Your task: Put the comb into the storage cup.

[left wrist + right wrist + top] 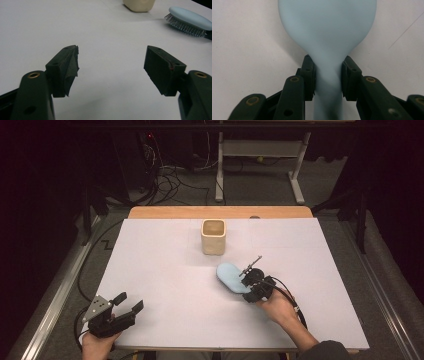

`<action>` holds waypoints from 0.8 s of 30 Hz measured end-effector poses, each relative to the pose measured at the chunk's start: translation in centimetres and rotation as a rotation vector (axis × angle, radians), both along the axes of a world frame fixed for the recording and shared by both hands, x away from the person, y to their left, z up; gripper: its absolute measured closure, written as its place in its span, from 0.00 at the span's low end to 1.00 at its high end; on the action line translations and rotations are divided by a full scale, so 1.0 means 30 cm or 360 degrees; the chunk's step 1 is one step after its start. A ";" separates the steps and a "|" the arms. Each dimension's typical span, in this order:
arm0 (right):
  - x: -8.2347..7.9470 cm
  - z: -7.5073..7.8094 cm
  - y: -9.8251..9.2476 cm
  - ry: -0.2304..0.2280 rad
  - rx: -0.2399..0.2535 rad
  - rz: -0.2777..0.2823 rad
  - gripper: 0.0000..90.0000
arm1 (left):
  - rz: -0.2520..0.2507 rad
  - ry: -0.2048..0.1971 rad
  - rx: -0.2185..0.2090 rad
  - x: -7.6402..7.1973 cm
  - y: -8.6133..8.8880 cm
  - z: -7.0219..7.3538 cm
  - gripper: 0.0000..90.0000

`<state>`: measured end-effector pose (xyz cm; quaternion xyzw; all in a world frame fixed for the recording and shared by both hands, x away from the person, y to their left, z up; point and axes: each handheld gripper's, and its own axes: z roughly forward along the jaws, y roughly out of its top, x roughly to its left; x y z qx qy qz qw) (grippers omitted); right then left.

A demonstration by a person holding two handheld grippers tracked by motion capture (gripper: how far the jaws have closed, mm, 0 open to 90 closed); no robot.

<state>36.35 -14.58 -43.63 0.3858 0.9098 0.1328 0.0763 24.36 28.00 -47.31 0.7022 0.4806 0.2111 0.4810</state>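
Note:
A light blue hairbrush lies bristles down on the white sheet, right of the middle. In the right gripper view its oval back points away, and my right gripper is shut on its narrow neck, one pad pressed against each side. From above, that gripper sits at the brush's near end, held by a hand. My left gripper rests near the front left corner, open with nothing between its jaws. From there the hairbrush shows far off at the upper right.
A cream square cup stands upright behind the brush, near the back middle; its base shows in the left gripper view. The white sheet covers a wooden table. Cables and a desk frame lie on the floor beyond.

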 end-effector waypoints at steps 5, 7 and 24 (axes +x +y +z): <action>-0.002 0.000 0.003 -0.0010 -0.0017 0.0017 0.78 | 0.0000 0.0001 0.0000 0.000 0.001 0.000 0.32; -0.002 0.000 0.003 -0.0010 -0.0016 0.0021 0.79 | 0.0001 0.0002 -0.0001 0.000 0.000 0.000 0.32; -0.024 0.002 -0.011 -0.0073 0.0025 0.0074 0.79 | 0.0002 0.0003 0.0001 0.000 -0.001 -0.001 0.32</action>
